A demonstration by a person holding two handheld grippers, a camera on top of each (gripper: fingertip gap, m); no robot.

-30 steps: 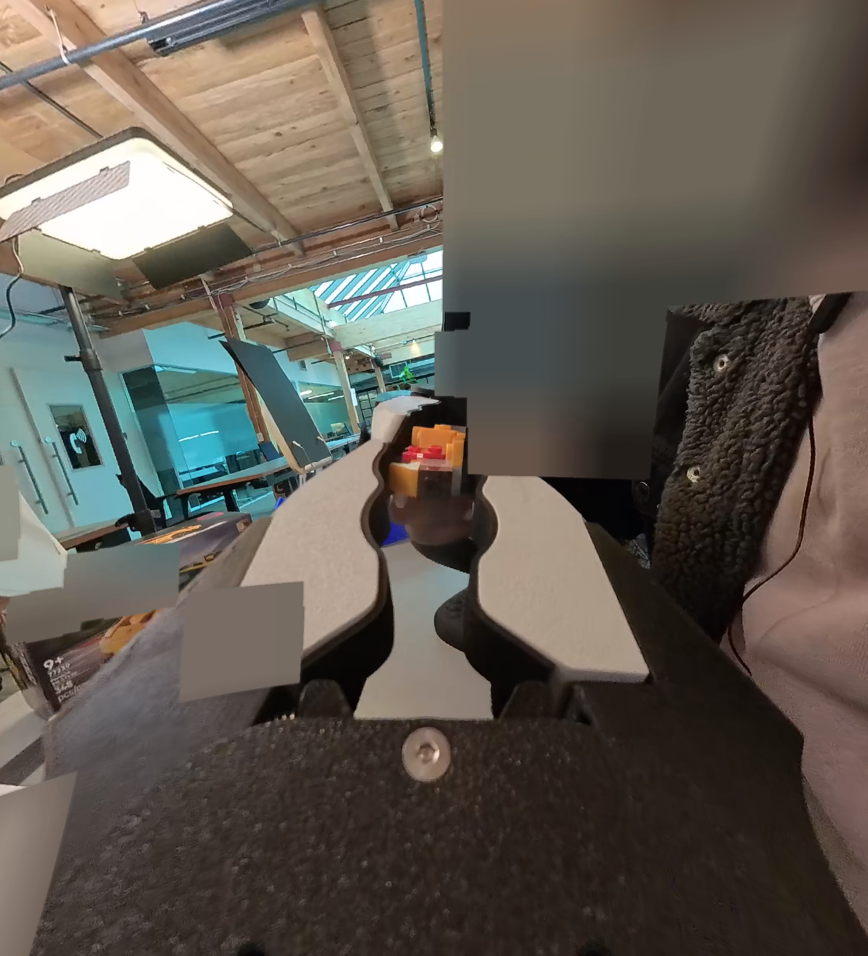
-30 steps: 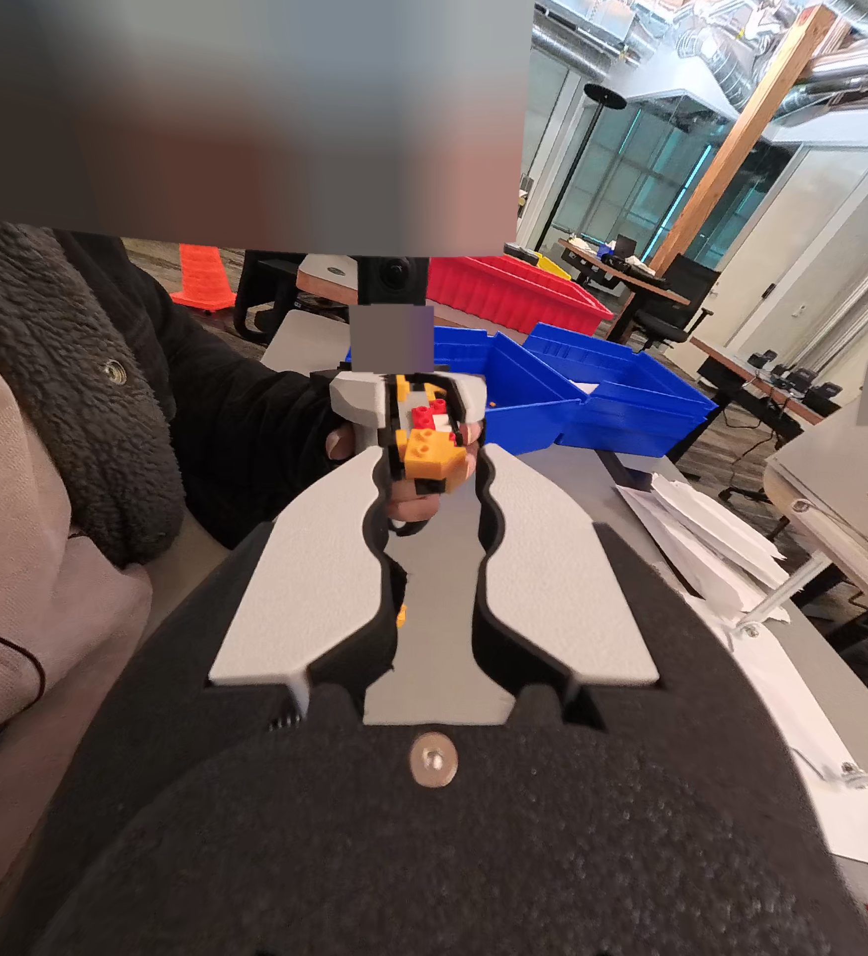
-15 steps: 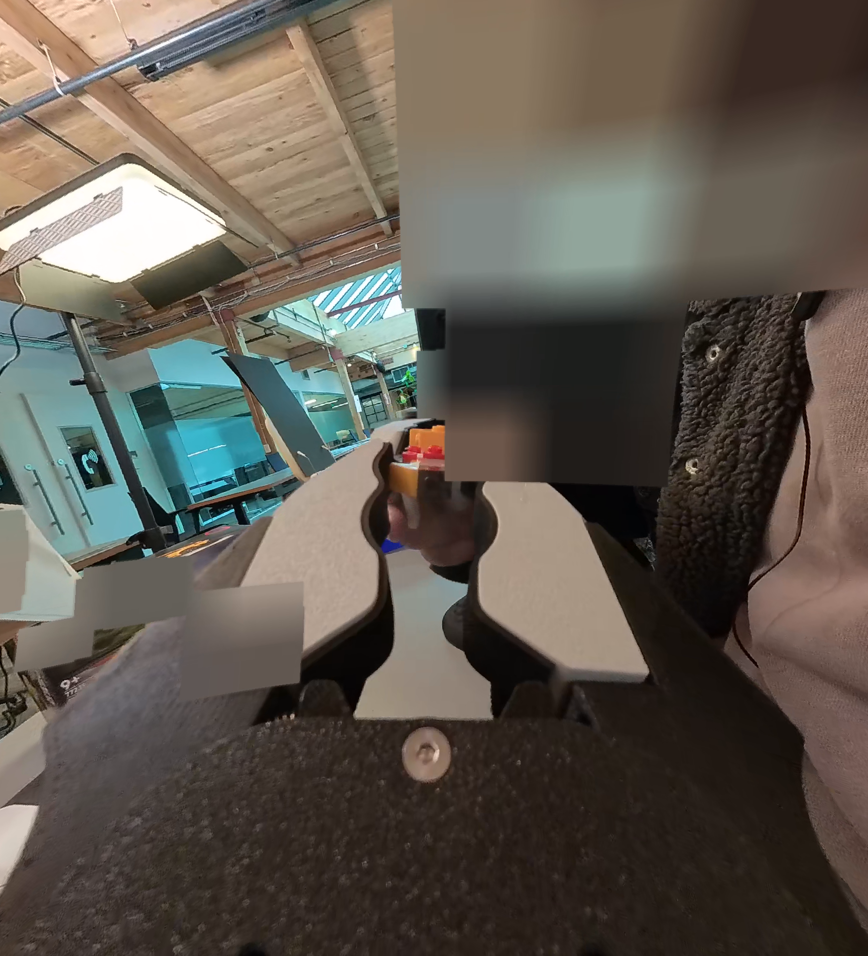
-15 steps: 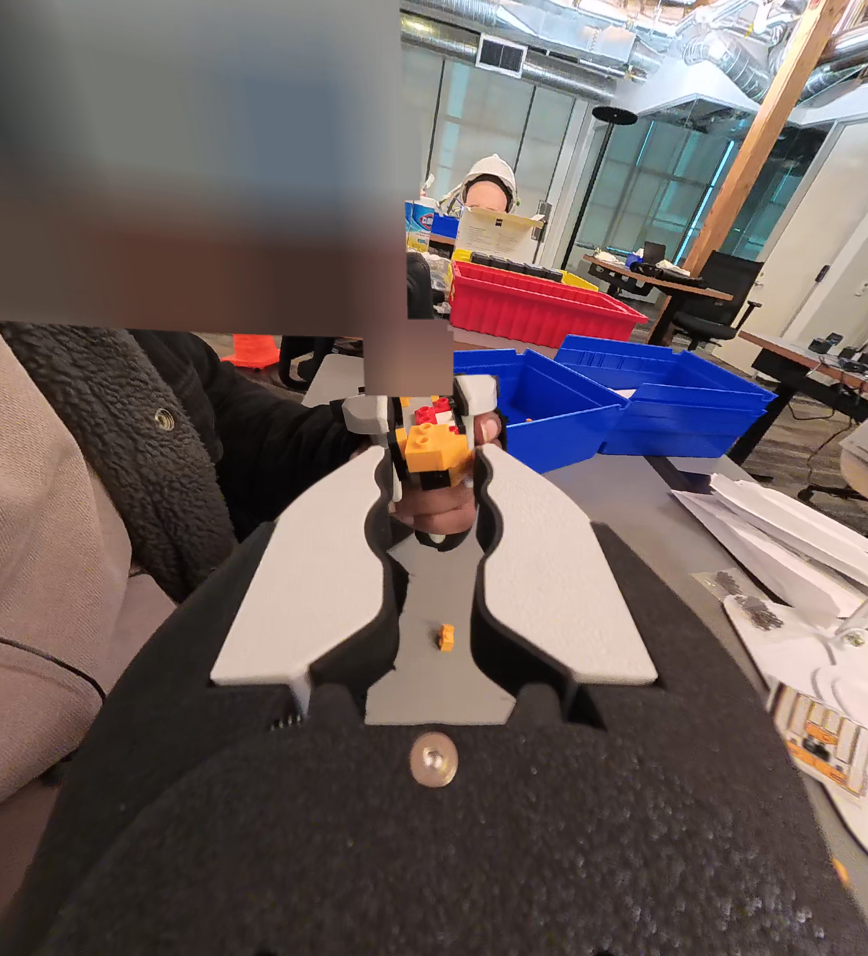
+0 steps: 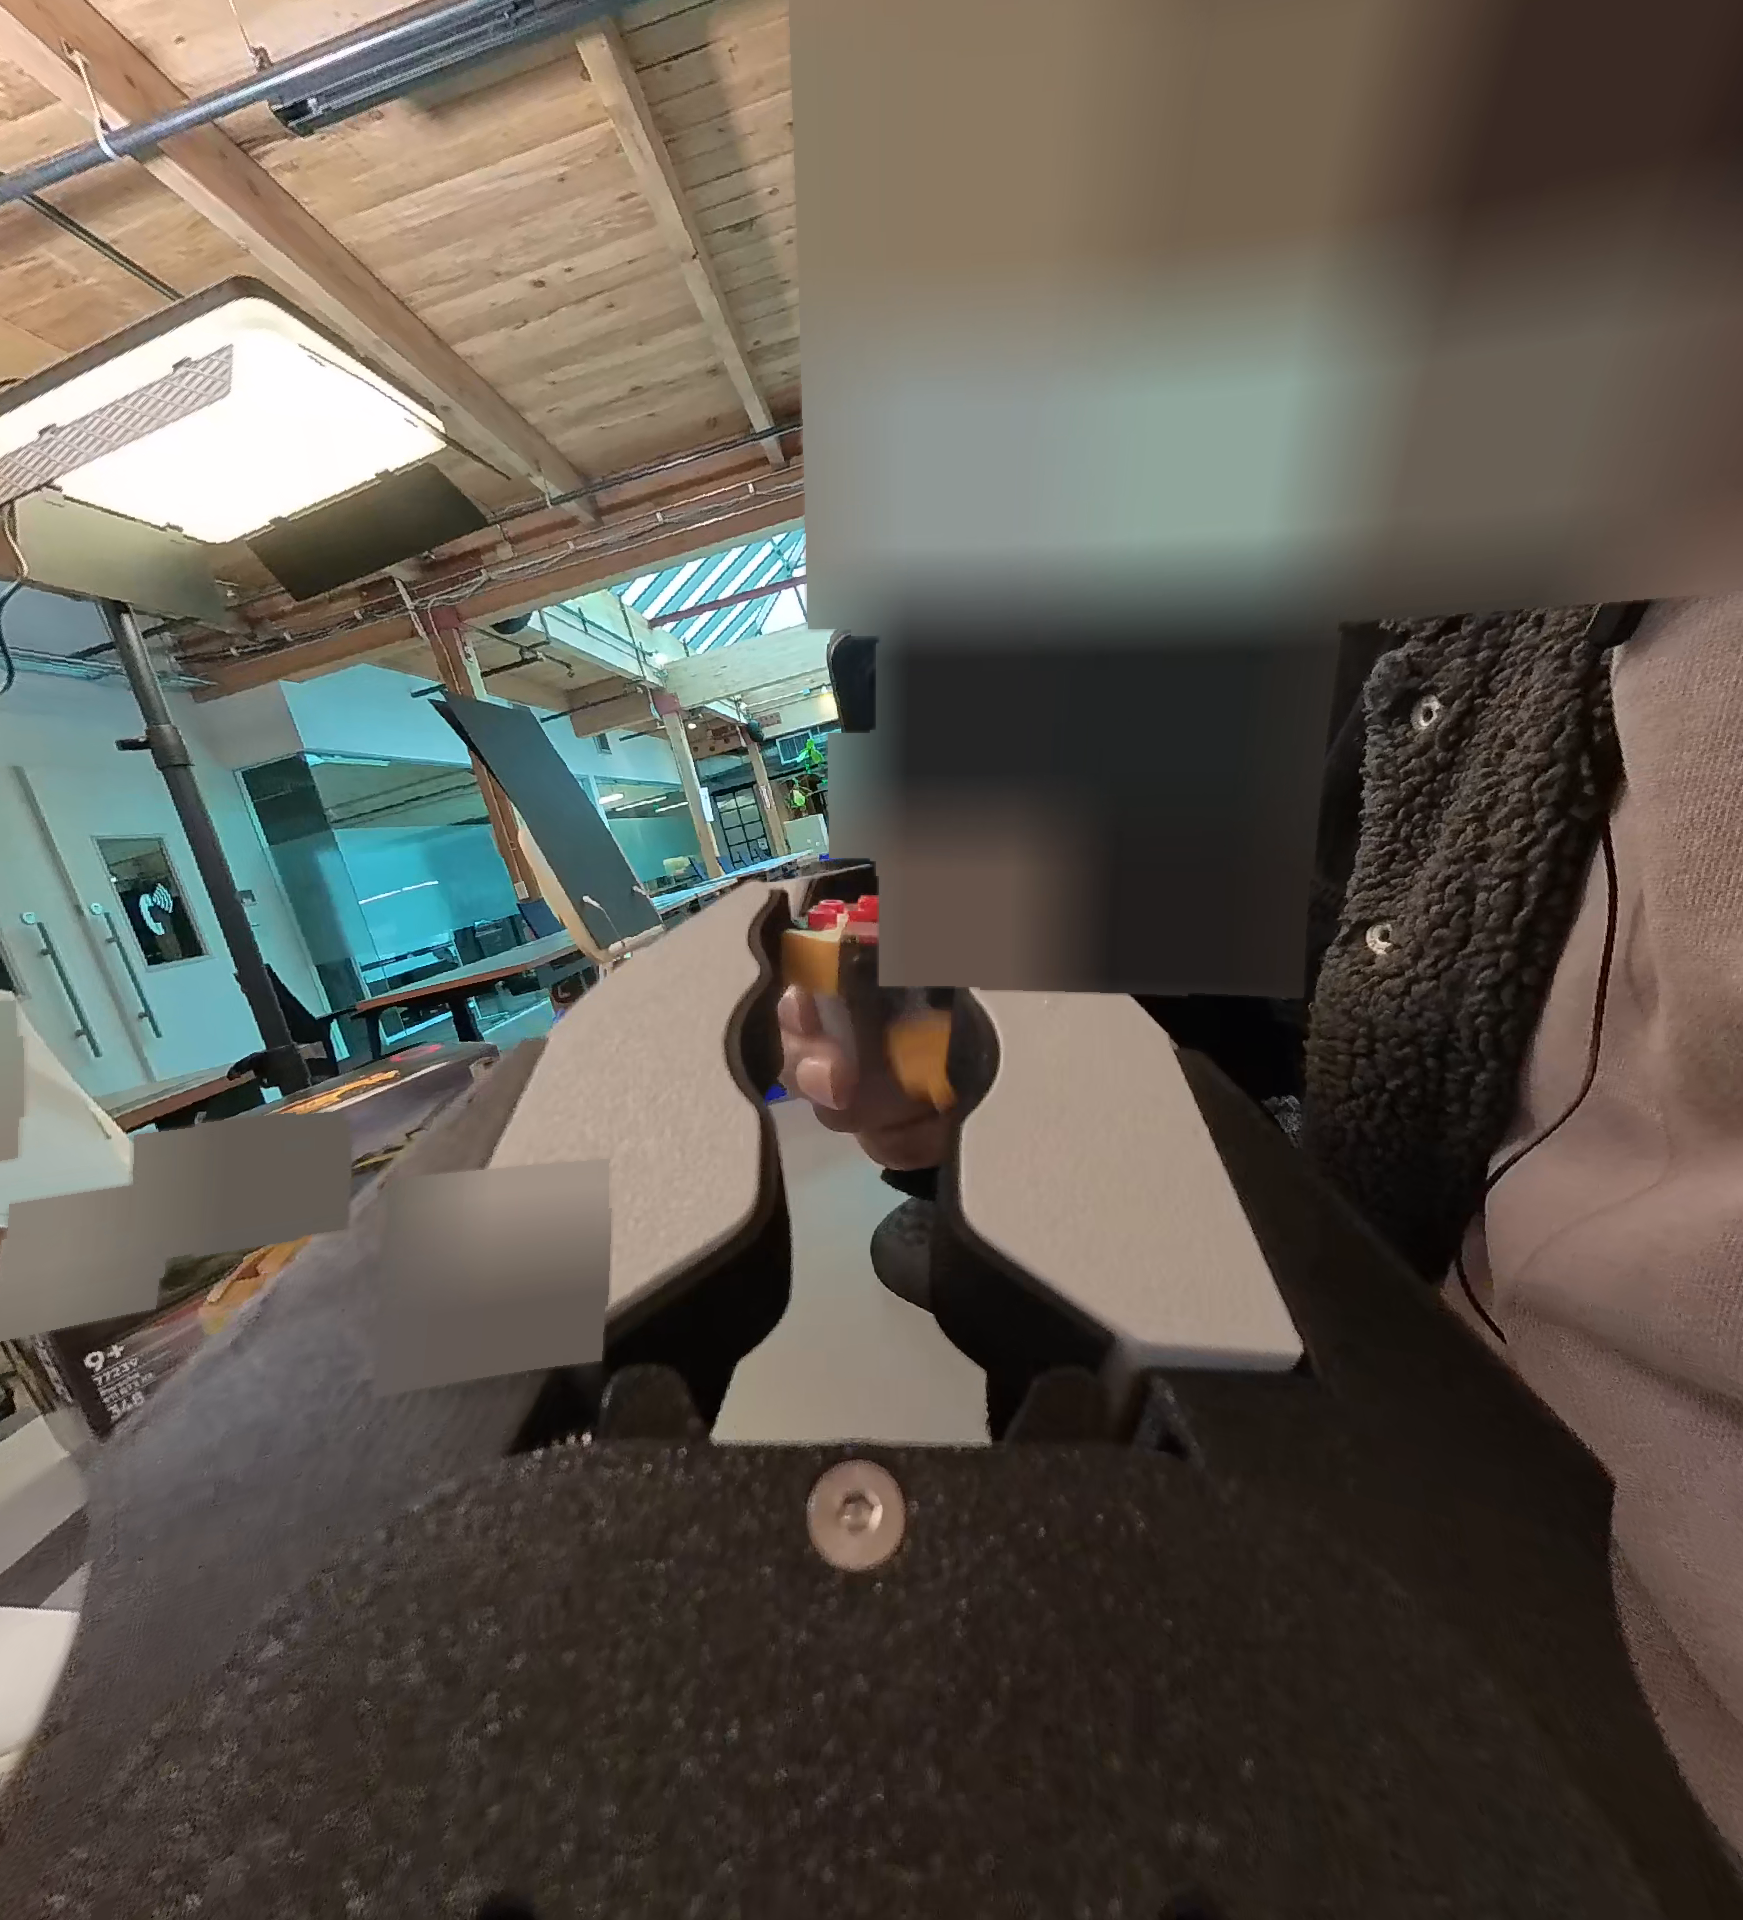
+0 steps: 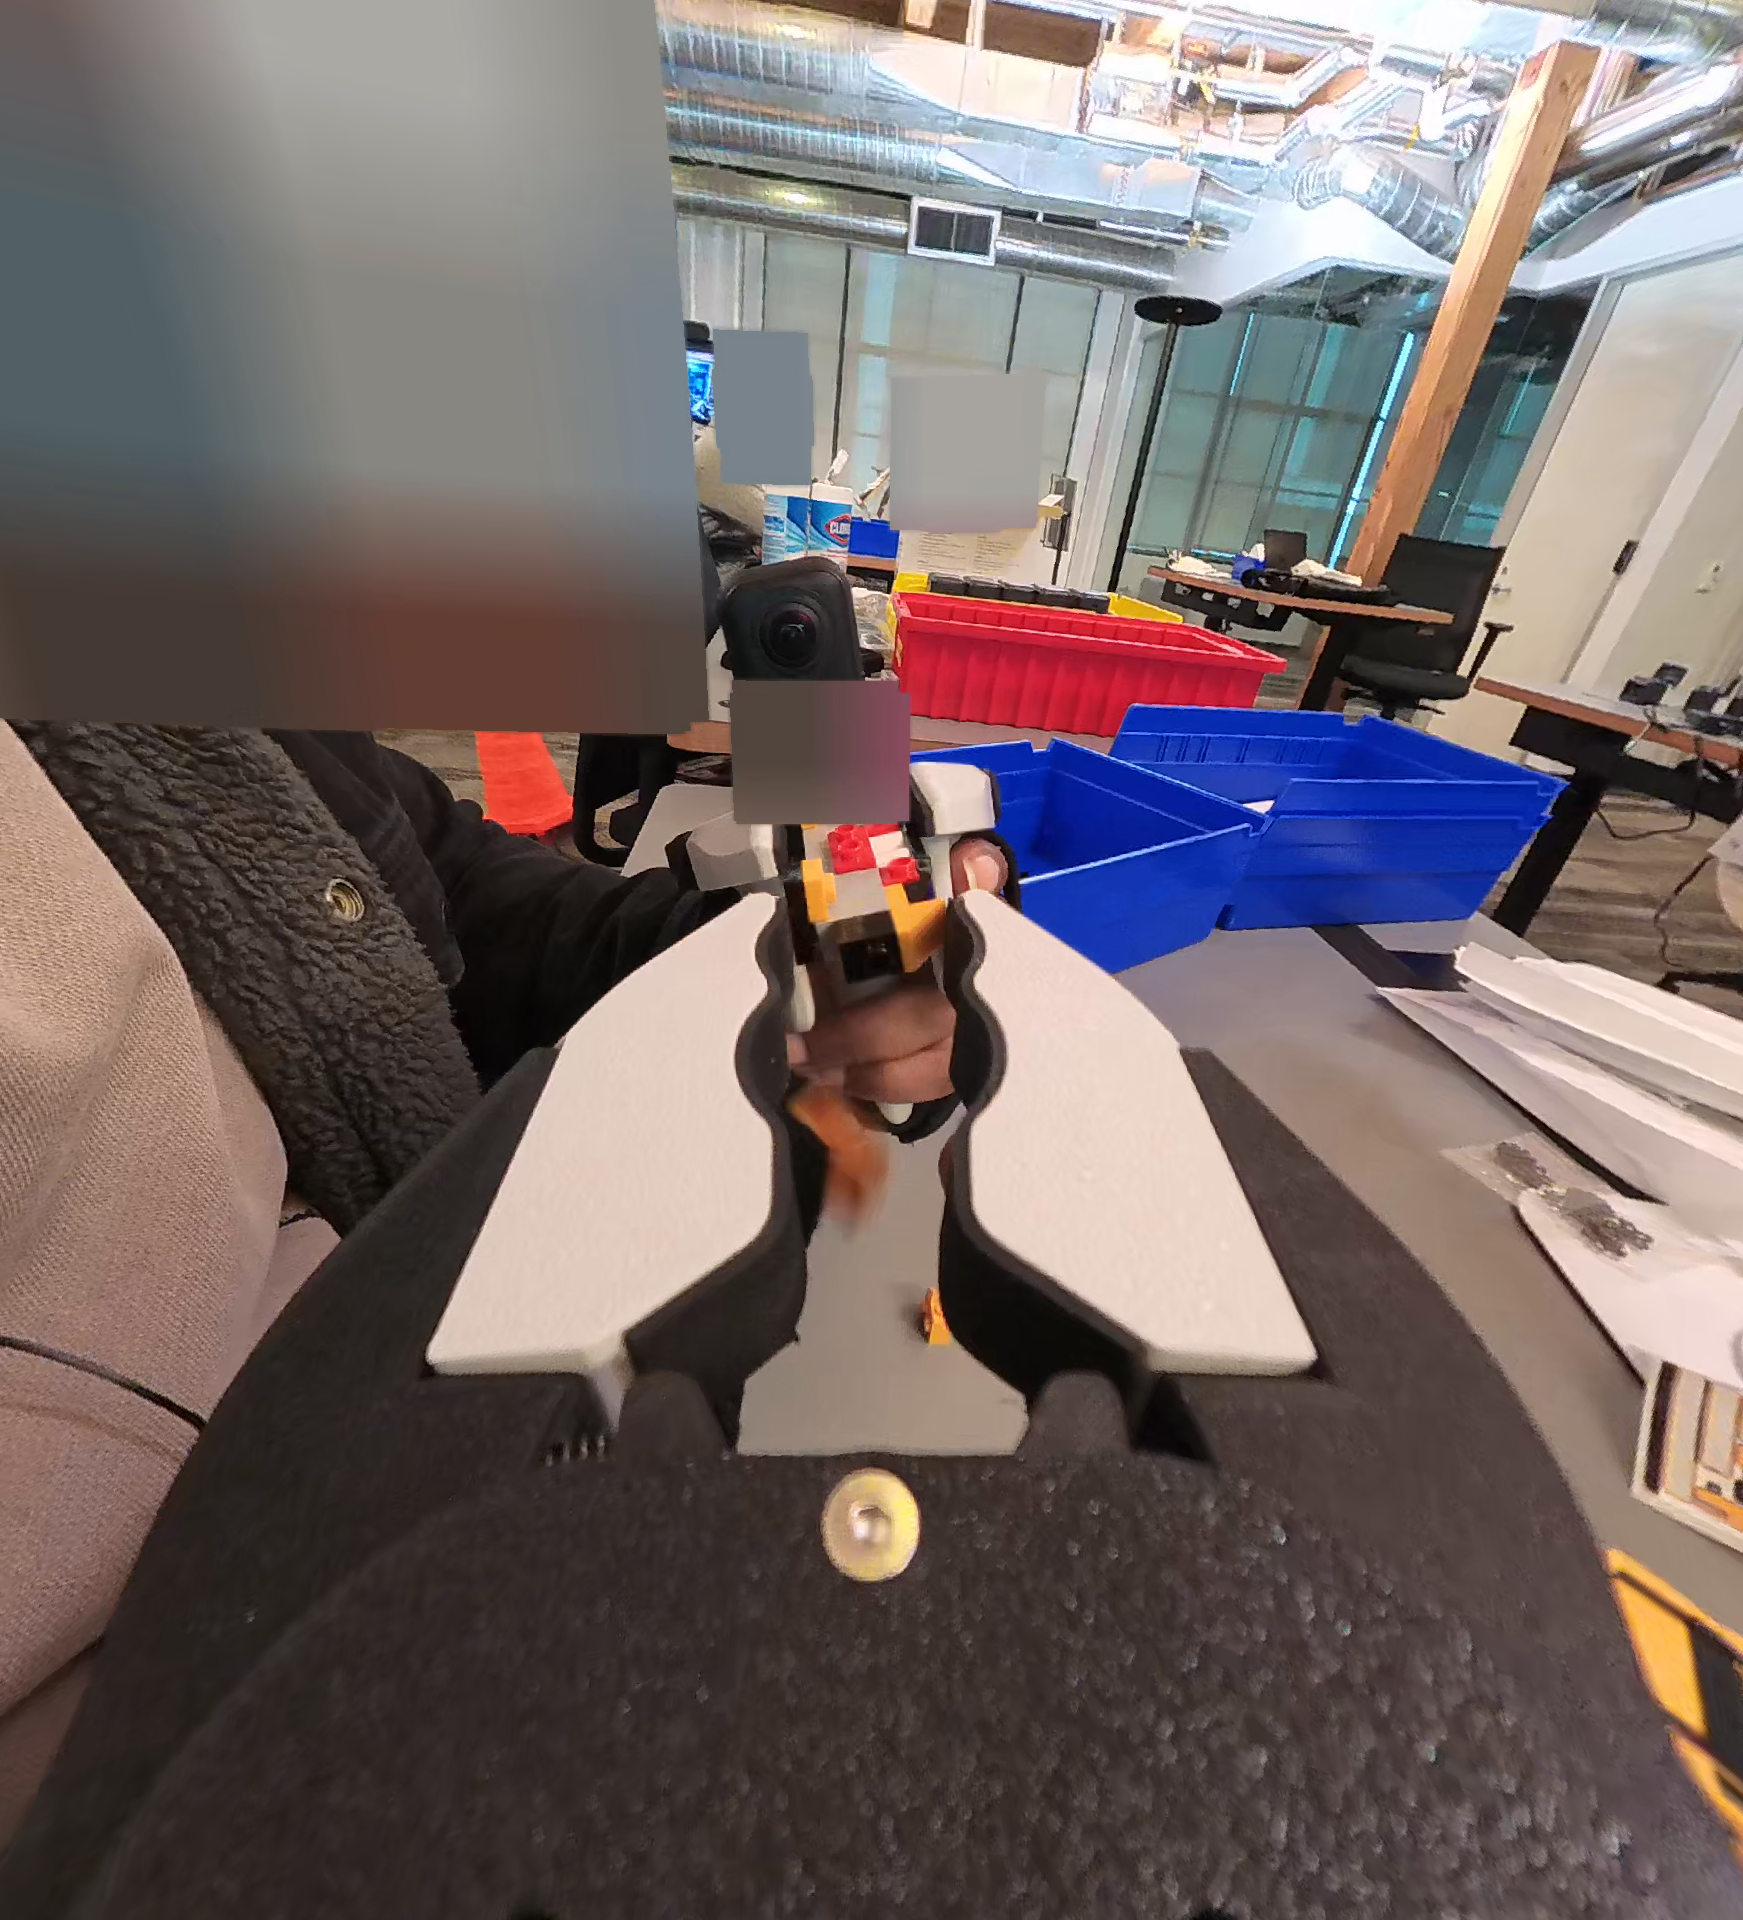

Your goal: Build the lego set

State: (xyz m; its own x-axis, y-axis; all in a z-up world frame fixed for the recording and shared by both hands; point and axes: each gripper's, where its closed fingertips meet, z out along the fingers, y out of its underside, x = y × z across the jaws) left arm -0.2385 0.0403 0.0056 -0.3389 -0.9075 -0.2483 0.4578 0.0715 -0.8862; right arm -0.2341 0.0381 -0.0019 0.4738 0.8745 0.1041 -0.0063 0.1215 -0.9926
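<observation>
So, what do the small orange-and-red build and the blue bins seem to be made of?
The lego build, held between both claws, looks like hard glossy plastic: moulded studs, sharp edges, flat saturated colours. The blue bins also look like moulded plastic, smoother and semi-gloss, with ribbed rims and light sheen; probably a softer grade, though that stays uncertain.

lego build (image 5: 851, 971) half behind mosaic patch, falling orange piece (image 6: 846, 1153) motion-blurred

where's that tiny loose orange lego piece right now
In the right wrist view, the tiny orange piece lies on the grey table, seen low in the gap between the right gripper fingers, close to the right-side one and apart from the held lego build.
</observation>
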